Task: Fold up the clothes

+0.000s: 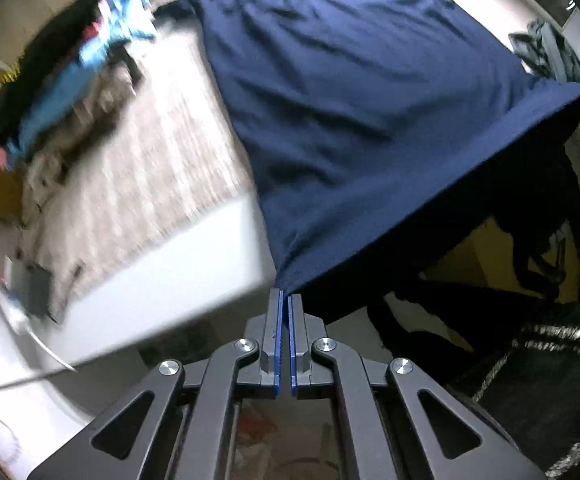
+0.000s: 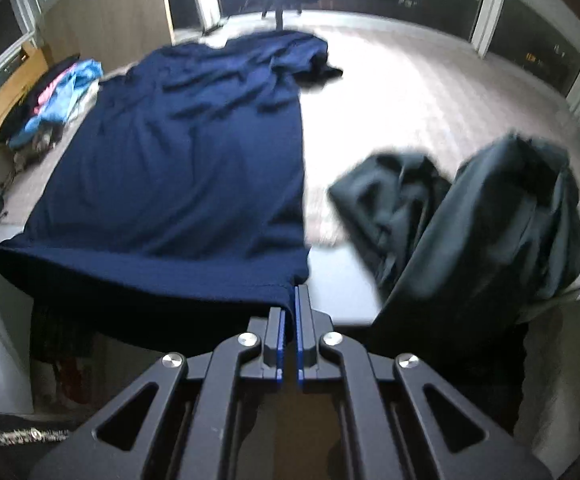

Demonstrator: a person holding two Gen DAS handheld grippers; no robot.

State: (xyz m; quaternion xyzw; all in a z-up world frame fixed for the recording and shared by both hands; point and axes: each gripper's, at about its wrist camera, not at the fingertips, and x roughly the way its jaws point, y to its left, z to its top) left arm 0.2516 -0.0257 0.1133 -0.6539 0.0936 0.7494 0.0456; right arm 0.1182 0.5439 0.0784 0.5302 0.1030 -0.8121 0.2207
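Observation:
A navy blue shirt [image 1: 353, 92] lies spread over the white table [image 1: 178, 256], its near hem pulled taut off the table's front edge. My left gripper [image 1: 284, 296] is shut on one bottom corner of the hem. In the right wrist view the same navy shirt [image 2: 186, 152] stretches away from me, and my right gripper [image 2: 291, 300] is shut on its other bottom corner. The hem runs straight between the two corners and the cloth below it hangs in shadow.
A heap of clothes, black, light blue and pink [image 1: 62, 76], sits at the table's far left. A crumpled dark grey-green garment [image 2: 473, 216] lies at the right near the front edge. A small dark device with a white cable [image 1: 30, 292] rests at the left edge.

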